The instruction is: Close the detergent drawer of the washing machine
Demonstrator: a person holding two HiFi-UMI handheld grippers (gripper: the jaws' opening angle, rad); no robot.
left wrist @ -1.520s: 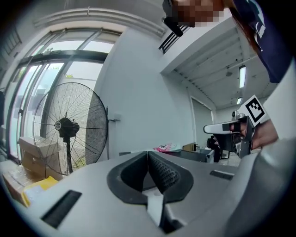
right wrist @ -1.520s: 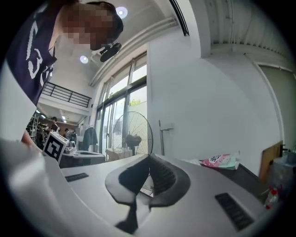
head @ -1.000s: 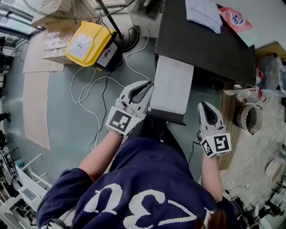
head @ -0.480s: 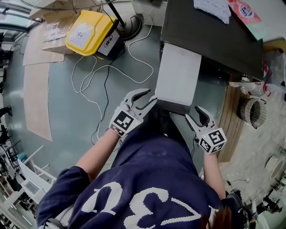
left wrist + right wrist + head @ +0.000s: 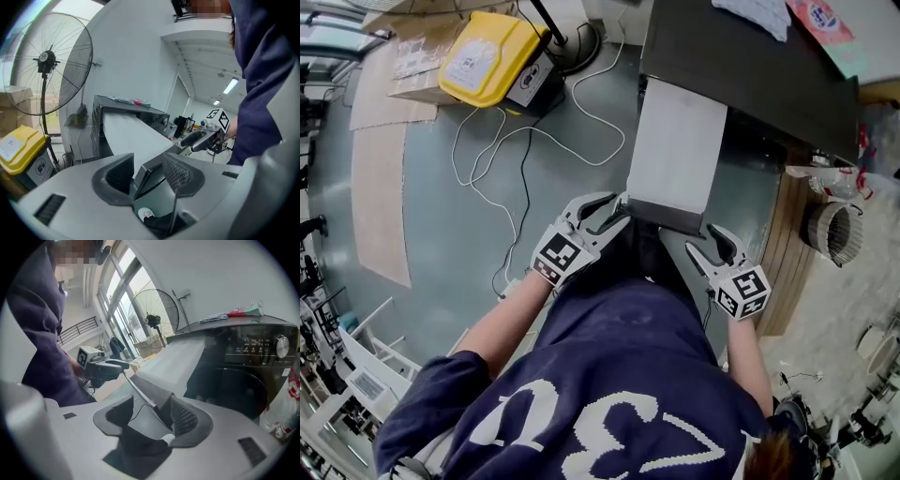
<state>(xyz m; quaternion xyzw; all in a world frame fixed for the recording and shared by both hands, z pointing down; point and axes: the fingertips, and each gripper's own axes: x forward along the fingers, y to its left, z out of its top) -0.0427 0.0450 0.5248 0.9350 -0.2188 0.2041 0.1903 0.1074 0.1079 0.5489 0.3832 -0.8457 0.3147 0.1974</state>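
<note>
At the front corners of the long white detergent drawer, pulled far out of the dark grey washing machine, the left gripper and right gripper are held with jaws just spread wide, its edge between them unpinched, so the closing push is judged ready to begin.

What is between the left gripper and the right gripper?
In the head view, the dark front edge of the pulled-out white drawer lies between them.

Left gripper, jaws just opened wide, w/ front corner of pulled-out detergent drawer between them; fan at left, right gripper beyond.
</note>
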